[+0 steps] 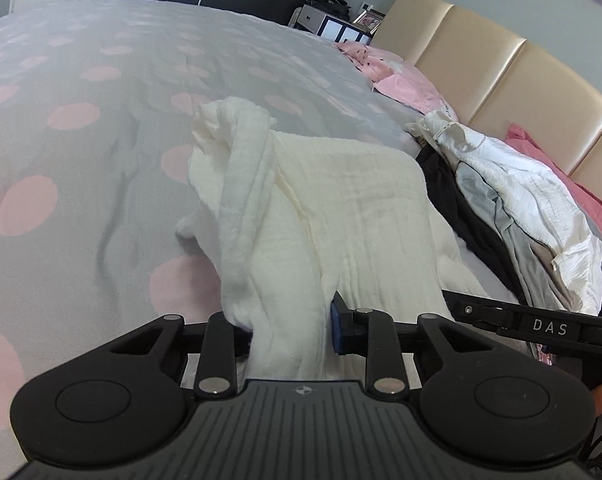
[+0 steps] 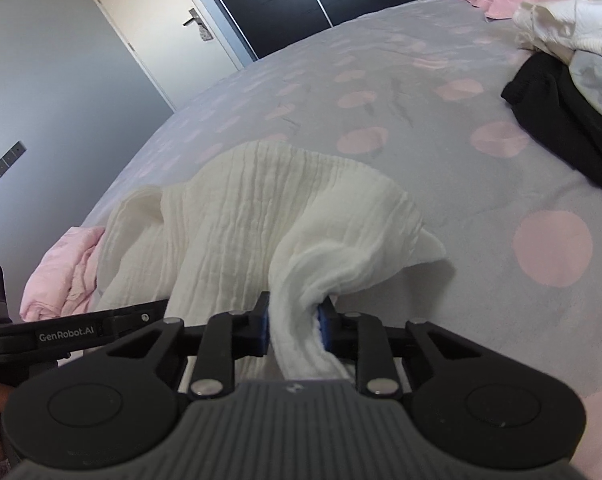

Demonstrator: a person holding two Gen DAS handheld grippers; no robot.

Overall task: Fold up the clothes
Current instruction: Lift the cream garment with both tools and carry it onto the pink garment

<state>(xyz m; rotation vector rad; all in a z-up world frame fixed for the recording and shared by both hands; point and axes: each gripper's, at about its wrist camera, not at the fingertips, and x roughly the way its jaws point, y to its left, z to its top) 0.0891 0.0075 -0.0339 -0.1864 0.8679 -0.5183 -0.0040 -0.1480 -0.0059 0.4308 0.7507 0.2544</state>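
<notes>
A cream crinkled garment (image 1: 325, 200) lies bunched on the grey bed cover with pink dots (image 1: 81, 128). My left gripper (image 1: 291, 320) is shut on a gathered fold of it at the near edge, and the cloth runs up and away from the jaws. In the right wrist view the same cream garment (image 2: 261, 216) spreads ahead, and my right gripper (image 2: 293, 316) is shut on a twisted fold of it. The right gripper's arm (image 1: 541, 324) shows at the right of the left wrist view, close beside the left gripper.
A pile of clothes, white (image 1: 513, 184), grey and black (image 1: 445, 176), lies along the beige headboard (image 1: 501, 68). Pink pillows (image 1: 405, 84) sit at the bed's head. A folded pink garment (image 2: 61, 272) lies left of the cream one. A door (image 2: 161, 28) and dark wardrobe stand beyond the bed.
</notes>
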